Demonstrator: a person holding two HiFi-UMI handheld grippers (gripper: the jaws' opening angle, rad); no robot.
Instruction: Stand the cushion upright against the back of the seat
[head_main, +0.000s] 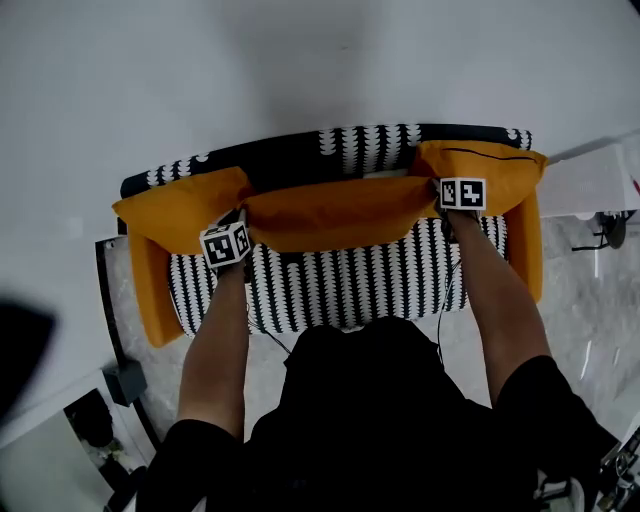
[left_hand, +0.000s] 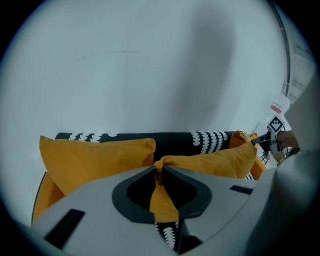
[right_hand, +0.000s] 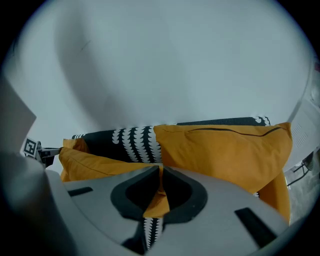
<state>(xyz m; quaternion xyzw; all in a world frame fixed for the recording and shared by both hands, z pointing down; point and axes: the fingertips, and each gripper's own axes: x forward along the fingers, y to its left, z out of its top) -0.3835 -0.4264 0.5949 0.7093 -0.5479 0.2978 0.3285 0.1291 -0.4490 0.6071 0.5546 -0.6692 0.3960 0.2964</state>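
plain white wall (head_main: 300, 60), pale marbled floor (head_main: 590, 300), soft even light

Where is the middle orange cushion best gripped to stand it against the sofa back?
By its two end corners, one claw each, coming from the front of the seat. The middle cushion is long and soft, so end pinches should keep it from sagging; the left claw and right claw pinch it there now.

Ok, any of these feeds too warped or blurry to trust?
Head view: evenly lit and sharp on the long orange fabric cushion, only a dark blurred patch at the left edge. Left gripper view: fisheye with black corners, left tongs dim and soft up close. Right gripper view: same bowing, right tongs shaded, cushion fold readable.
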